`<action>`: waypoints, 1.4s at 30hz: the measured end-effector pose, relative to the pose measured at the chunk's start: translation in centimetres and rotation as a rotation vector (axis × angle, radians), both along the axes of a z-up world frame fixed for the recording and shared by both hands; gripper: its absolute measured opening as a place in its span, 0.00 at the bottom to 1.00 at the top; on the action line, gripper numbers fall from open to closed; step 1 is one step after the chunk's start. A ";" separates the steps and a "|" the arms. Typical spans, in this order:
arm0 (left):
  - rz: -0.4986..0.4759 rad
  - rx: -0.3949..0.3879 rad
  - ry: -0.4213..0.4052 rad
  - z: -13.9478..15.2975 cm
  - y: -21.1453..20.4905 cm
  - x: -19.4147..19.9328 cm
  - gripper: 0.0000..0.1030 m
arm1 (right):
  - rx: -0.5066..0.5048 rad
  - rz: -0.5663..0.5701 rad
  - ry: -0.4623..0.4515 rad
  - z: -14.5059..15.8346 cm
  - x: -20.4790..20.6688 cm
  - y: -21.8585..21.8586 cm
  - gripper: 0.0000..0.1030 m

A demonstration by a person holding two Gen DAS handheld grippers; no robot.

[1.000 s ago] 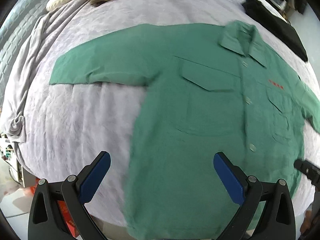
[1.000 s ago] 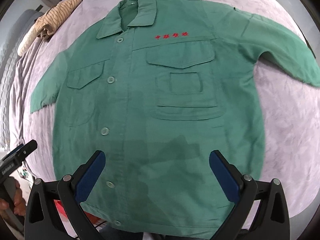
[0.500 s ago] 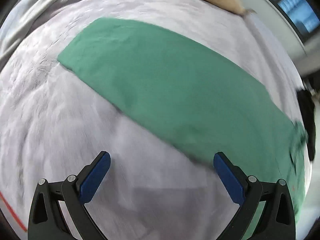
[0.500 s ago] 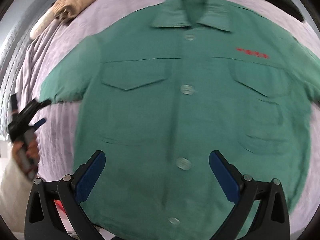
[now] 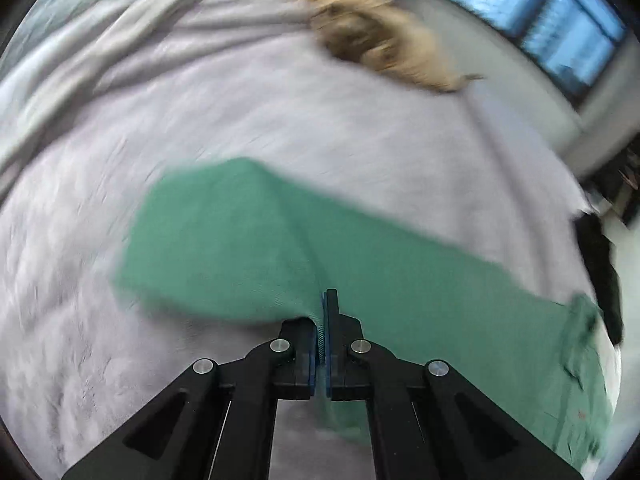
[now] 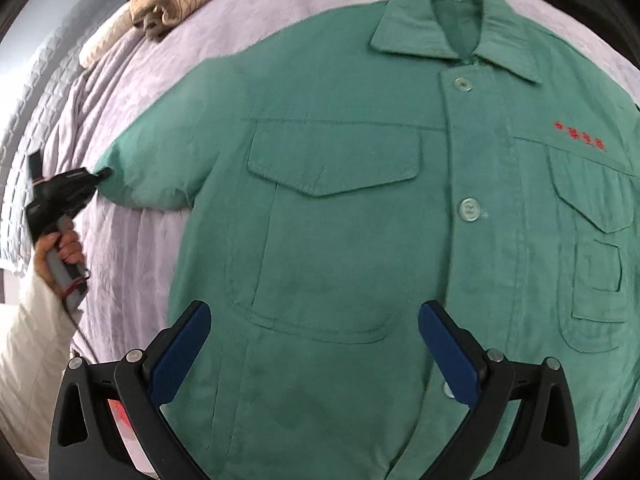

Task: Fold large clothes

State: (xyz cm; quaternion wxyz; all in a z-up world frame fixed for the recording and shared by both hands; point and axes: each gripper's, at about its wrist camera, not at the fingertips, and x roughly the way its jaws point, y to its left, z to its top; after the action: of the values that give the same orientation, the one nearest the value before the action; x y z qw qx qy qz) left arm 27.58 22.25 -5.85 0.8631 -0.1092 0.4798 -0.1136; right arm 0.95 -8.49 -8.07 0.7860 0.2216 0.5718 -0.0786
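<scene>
Green jacket is spread face up, buttoned, on the bed; no fold is made yet; its sleeve is pinched by the left gripper, just closed; the right gripper is held wide open and empty above the hem.

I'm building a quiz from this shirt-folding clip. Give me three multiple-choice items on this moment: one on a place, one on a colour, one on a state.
1. Where does the left gripper grip the shirt?
A. the collar
B. the sleeve
C. the bottom hem

2. What colour is the lettering on the shirt's chest?
A. red
B. white
C. black

3. How does the right gripper stand?
A. shut on a button
B. shut on the collar
C. open above the shirt front

Answers:
1 B: green sleeve cloth is pinched between the shut pads.
2 A: the small characters above the chest pocket are red.
3 C: its blue pads stand wide apart, with nothing between them.
</scene>
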 end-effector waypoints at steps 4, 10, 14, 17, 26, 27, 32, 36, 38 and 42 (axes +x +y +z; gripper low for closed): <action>-0.248 -0.036 -0.162 6.8 -9.1 -3.7 0.03 | 0.001 -0.076 -0.067 1.3 -1.9 -2.5 1.00; -0.615 -0.051 -0.224 8.9 -26.1 -10.6 0.03 | -0.031 -0.238 -0.137 3.6 -6.7 -8.5 1.00; -0.761 0.032 -0.137 4.0 -35.6 -15.0 0.03 | -0.066 -0.332 -0.119 3.3 -10.4 -12.9 1.00; -0.795 0.179 -0.045 -0.6 -38.9 -17.5 0.09 | -0.058 -0.384 -0.085 2.3 -12.4 -15.1 1.00; -0.736 0.332 -0.222 1.4 -32.4 -20.4 1.00 | -0.115 -0.314 -0.077 2.7 -10.8 -16.3 1.00; -0.692 0.362 -0.237 1.7 -30.5 -20.1 1.00 | -0.133 -0.273 -0.093 3.3 -9.8 -15.6 1.00; -0.460 0.534 -0.105 -1.6 -22.2 -16.0 1.00 | -0.210 0.009 -0.171 4.7 -0.4 -9.9 1.00; -0.326 0.565 -0.023 -5.1 -19.6 -13.1 1.00 | -0.324 0.230 -0.145 0.9 7.4 -3.6 1.00; -0.299 0.556 -0.034 -5.6 -19.4 -12.6 1.00 | -0.419 0.303 -0.087 -1.4 9.1 -1.4 1.00; -0.261 0.524 -0.031 -5.6 -18.8 -12.2 1.00 | -0.444 0.211 -0.041 -2.7 9.8 -3.0 0.23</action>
State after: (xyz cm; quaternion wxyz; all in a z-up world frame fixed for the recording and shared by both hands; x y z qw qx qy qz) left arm 15.43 3.46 -11.46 0.8473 0.1818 0.4894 -0.0977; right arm 10.71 -11.48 -10.78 0.8309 -0.0160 0.5442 -0.1154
